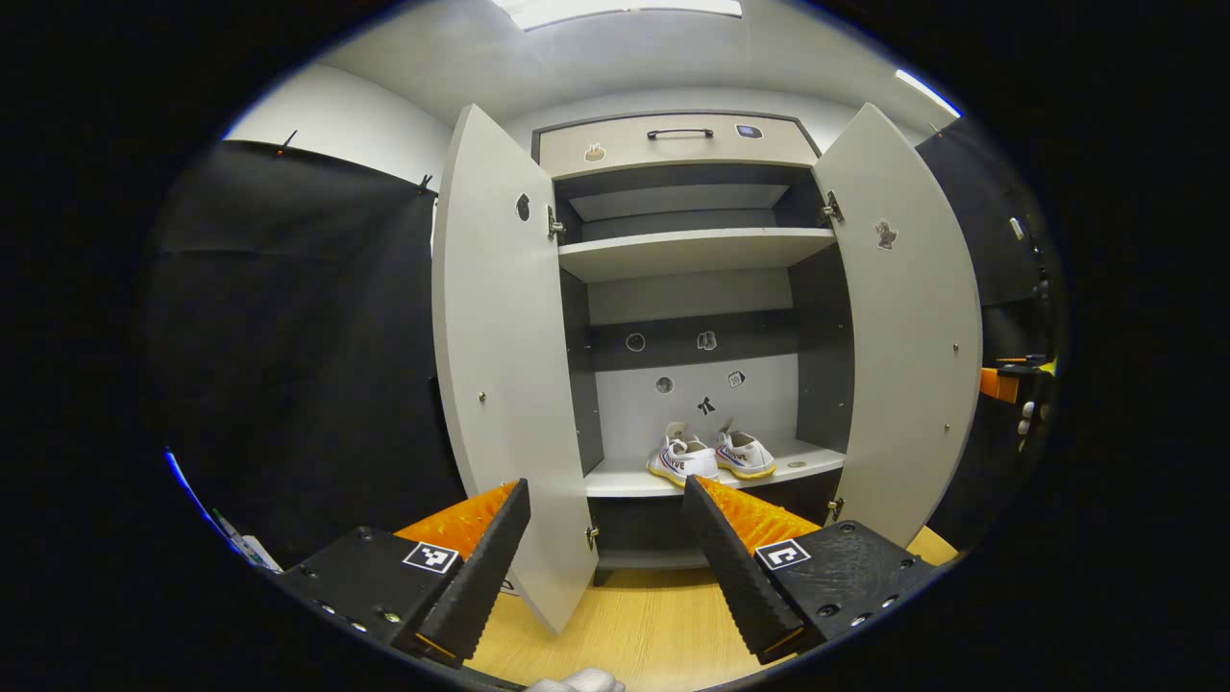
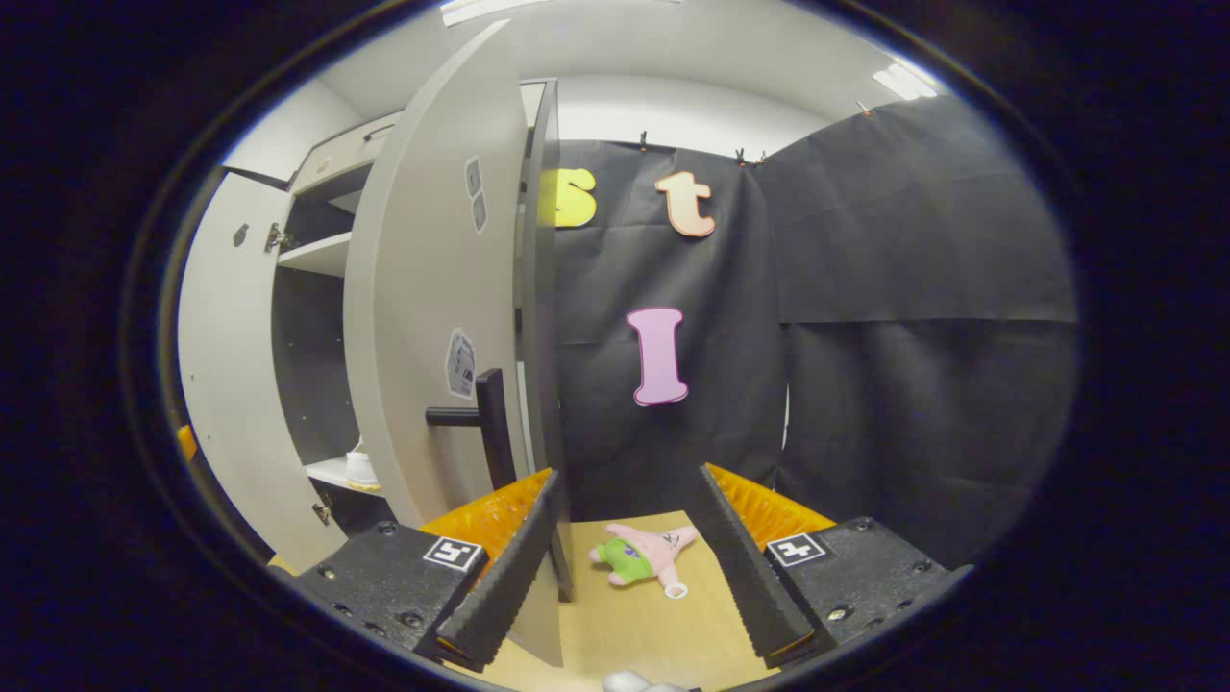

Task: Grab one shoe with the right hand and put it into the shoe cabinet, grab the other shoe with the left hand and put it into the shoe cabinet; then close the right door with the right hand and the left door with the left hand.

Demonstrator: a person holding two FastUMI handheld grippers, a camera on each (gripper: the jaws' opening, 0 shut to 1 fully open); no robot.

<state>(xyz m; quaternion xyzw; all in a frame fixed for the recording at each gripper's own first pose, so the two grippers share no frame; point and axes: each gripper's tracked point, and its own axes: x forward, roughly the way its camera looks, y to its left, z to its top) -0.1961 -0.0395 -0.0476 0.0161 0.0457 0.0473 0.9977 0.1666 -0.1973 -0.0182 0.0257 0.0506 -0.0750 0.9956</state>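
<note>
Two white shoes [image 1: 711,457] stand side by side on the bottom shelf [image 1: 615,478] of the shoe cabinet, toes toward me. Both pale grey doors are swung open: the left door [image 1: 500,365] and the right door [image 1: 908,336]. My left gripper [image 1: 605,490] is open and empty, held in front of the cabinet close to the left door's lower edge. My right gripper [image 2: 629,481] is open and empty too, on the outer side of the right door [image 2: 423,288], whose black handle [image 2: 485,418] sits just above my left finger [image 2: 509,567]. One shoe [image 2: 360,468] peeks out past that door.
A pink starfish plush [image 2: 644,556] lies on the wooden floor [image 2: 625,625] between the right gripper's fingers, farther off. Black cloth walls stand close on both sides of the cabinet. A drawer [image 1: 673,142] tops the cabinet. An orange and black object [image 1: 1004,384] shows beyond the right door.
</note>
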